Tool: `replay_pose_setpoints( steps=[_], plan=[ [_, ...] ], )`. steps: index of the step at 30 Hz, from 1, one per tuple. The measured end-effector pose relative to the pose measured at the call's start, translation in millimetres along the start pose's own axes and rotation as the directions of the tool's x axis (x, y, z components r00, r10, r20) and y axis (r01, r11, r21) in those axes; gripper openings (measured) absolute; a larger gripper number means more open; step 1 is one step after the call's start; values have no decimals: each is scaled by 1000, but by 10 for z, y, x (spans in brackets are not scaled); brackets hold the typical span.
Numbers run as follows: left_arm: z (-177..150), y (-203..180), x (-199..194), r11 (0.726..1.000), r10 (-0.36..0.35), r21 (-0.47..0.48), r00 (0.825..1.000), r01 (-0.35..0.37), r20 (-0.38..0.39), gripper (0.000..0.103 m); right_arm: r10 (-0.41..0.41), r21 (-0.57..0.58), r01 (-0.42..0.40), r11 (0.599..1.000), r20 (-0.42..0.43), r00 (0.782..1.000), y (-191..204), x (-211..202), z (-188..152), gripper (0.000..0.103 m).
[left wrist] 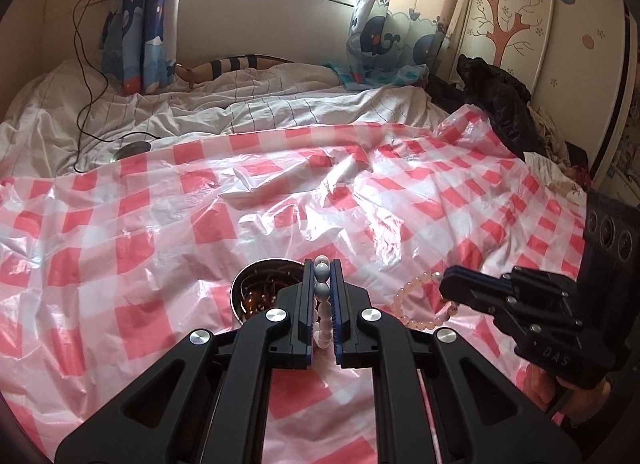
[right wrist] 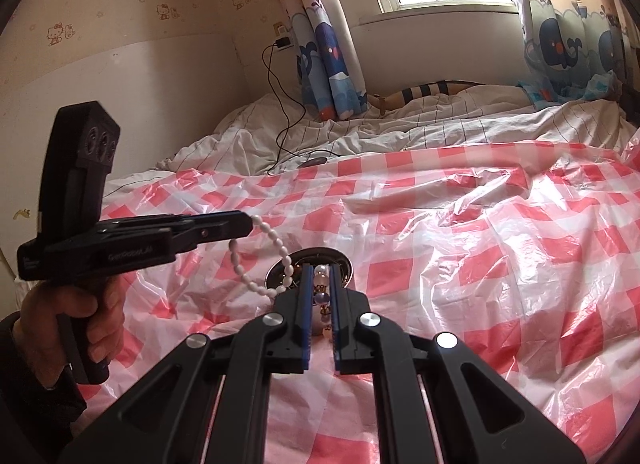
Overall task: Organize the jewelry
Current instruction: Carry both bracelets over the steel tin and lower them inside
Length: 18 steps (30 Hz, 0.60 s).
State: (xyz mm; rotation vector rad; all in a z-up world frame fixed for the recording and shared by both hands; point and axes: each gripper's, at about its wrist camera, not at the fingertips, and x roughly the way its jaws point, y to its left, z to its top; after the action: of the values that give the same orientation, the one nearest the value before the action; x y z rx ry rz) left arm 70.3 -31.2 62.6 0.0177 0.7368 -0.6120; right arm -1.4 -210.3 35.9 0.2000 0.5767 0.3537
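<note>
A small metal bowl [left wrist: 256,284] holding brown jewelry sits on the red-and-white checked plastic sheet [left wrist: 160,224]; it also shows in the right wrist view [right wrist: 344,262]. My left gripper [left wrist: 322,284] is shut on a white bead bracelet [left wrist: 323,296], held just right of the bowl. That bracelet [right wrist: 276,242] hangs from the left gripper [right wrist: 248,224] in the right wrist view. My right gripper [right wrist: 320,288] is shut on a pink bead bracelet [right wrist: 322,278] over the bowl. In the left wrist view the right gripper [left wrist: 446,284] holds that pink bracelet [left wrist: 416,320].
The sheet covers a bed with a rumpled white striped duvet [left wrist: 240,112] behind. A black charger cable [left wrist: 86,104] runs from the wall to a dark disc [left wrist: 132,150]. Whale curtains [left wrist: 384,36] hang by the window. Black clothing [left wrist: 500,96] lies at the right.
</note>
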Motion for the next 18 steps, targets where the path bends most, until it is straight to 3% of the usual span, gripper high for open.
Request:
replay_pose_setpoints(
  steps=[8, 18],
  plan=[
    [-21, 191, 339, 997, -36, -71, 999, 34, -34, 7, 45, 25, -44, 999, -2, 999, -70, 162, 150, 9],
    [-135, 451, 605, 993, -31, -120, 997, 22, -69, 7, 145, 102, -142, 985, -20, 989, -112, 595, 422, 9]
  ],
)
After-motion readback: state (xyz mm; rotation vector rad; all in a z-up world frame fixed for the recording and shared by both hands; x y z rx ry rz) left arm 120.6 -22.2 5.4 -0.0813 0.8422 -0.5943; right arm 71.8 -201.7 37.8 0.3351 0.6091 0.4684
